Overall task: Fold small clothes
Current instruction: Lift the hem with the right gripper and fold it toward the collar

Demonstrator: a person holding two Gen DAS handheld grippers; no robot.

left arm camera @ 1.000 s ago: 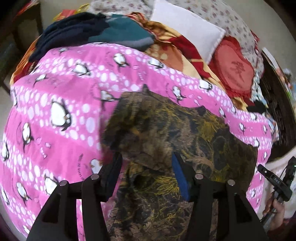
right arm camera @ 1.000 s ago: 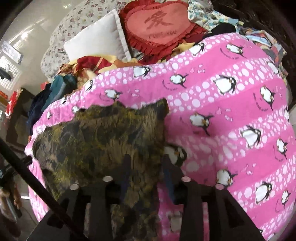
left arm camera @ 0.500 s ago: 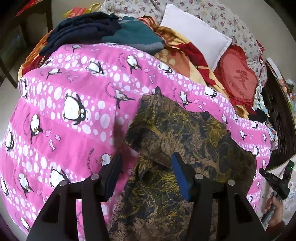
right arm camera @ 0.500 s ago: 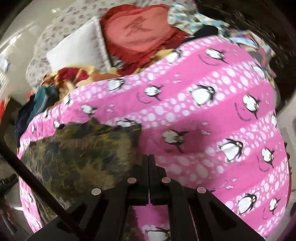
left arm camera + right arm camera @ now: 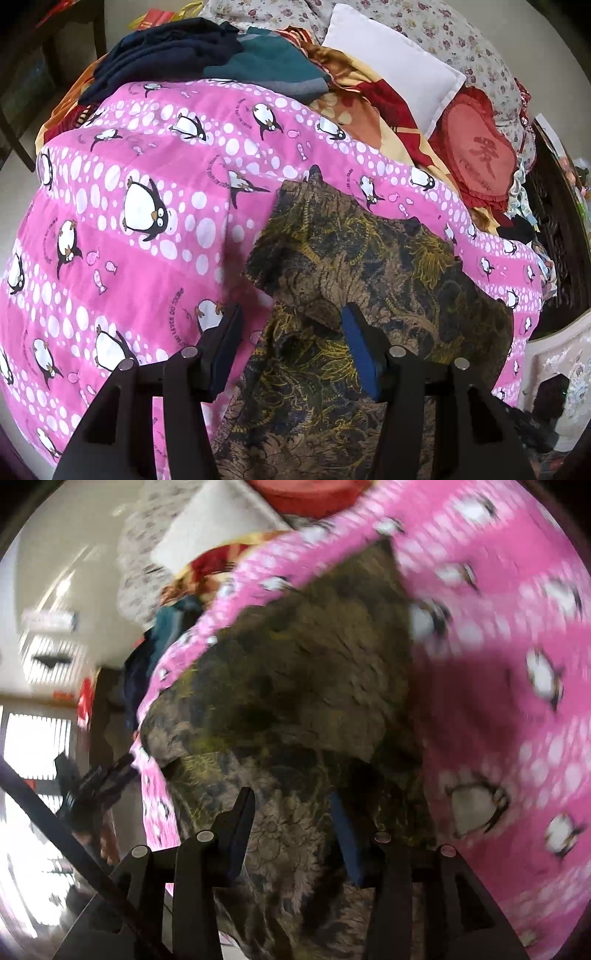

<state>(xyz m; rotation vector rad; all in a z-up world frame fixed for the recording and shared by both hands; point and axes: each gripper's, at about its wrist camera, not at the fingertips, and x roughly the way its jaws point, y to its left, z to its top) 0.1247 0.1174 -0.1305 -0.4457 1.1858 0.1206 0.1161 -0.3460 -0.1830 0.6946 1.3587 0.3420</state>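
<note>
- While the right gripper (image 5: 291, 827) is opening over the garment (image 5: 369, 280), drop it onto the near edge and pinch one layer only, not the pink blanket (image 5: 147, 206) underneath
- Left gripper (image 5: 291, 347): jaws apart, nothing clamped, hovering at the garment's left edge; grab there so both corners lift evenly
- Garment: dark brown-and-yellow print, thin, top part already doubled over, lying on the blanket and hanging off the near side
- Right view is blurred, contact unclear
</note>
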